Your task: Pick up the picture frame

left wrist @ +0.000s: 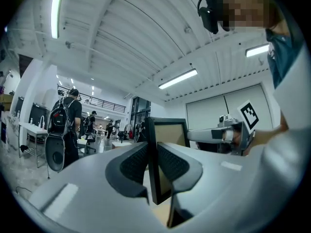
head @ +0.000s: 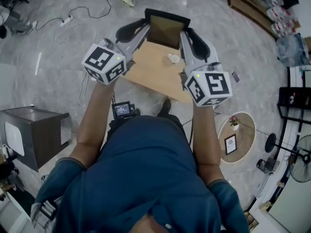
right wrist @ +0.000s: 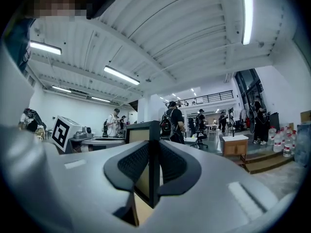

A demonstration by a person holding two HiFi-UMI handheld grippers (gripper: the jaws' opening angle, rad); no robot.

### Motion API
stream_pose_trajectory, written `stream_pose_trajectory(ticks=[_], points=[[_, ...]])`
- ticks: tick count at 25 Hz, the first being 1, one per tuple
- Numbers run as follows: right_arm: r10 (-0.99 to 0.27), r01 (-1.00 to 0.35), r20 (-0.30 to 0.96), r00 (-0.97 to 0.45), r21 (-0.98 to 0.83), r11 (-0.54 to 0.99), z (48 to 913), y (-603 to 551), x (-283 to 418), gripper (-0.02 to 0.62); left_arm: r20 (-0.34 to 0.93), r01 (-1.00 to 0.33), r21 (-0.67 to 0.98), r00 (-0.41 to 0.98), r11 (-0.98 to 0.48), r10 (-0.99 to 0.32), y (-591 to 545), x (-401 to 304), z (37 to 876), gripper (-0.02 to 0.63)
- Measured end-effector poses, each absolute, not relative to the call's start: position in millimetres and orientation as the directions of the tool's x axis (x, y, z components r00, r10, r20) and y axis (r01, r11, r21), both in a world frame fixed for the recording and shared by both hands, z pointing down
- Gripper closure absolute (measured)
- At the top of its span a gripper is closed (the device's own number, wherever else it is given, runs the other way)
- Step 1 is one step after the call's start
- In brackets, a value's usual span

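Observation:
A black picture frame [head: 167, 29] with a brown backing is held up in the air above a small wooden table [head: 150, 72]. My left gripper [head: 144, 29] is shut on the frame's left edge, and my right gripper [head: 183, 35] is shut on its right edge. In the left gripper view the picture frame [left wrist: 154, 164] stands edge-on between the dark ribbed pads [left wrist: 133, 164] of the left gripper [left wrist: 152, 165]. The right gripper view shows the picture frame [right wrist: 151, 154] pinched the same way in the right gripper [right wrist: 153, 165].
A small white cup [head: 173, 58] sits on the wooden table. A round side table [head: 240, 140] with a small flower pot and a little framed picture stands at the right. A grey cabinet [head: 34, 135] is at the left. Cables [head: 73, 18] lie on the marble floor. People stand in the background.

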State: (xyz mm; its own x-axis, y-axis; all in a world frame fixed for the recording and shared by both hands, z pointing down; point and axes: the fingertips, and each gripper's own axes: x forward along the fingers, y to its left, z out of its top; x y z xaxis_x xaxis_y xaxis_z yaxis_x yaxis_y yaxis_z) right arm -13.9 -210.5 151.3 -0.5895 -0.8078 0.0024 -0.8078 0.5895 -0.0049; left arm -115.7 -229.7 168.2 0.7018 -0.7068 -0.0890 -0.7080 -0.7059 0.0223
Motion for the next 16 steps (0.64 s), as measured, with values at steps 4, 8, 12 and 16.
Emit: stream_pose_trajectory(ticks=[4, 8, 12, 16], points=[[-0.798, -0.798, -0.005, -0.602, 0.005, 0.602, 146.2, -207.1, -15.4, 0.529, -0.1, -0.717, 0.014, 0.692, -0.697, -0.715, -225.4, -117.5, 162.4, 0.552], [-0.794, -0.794, 0.006, -0.607, 0.008, 0.607, 142.6, -205.4, -15.9, 0.529, -0.095, -0.721, 0.019, 0.689, -0.693, -0.719, -222.1, -118.1, 158.7, 0.552], [-0.792, -0.792, 0.014, -0.61, 0.009, 0.611, 138.6, -202.6, -16.1, 0.529, -0.09, -0.721, 0.02, 0.689, -0.693, -0.719, -218.8, -118.3, 154.8, 0.552], [-0.792, -0.792, 0.018, -0.61, 0.013, 0.61, 135.8, -199.5, -17.2, 0.529, -0.088, -0.718, 0.023, 0.691, -0.695, -0.717, -216.0, -119.0, 152.6, 0.552]])
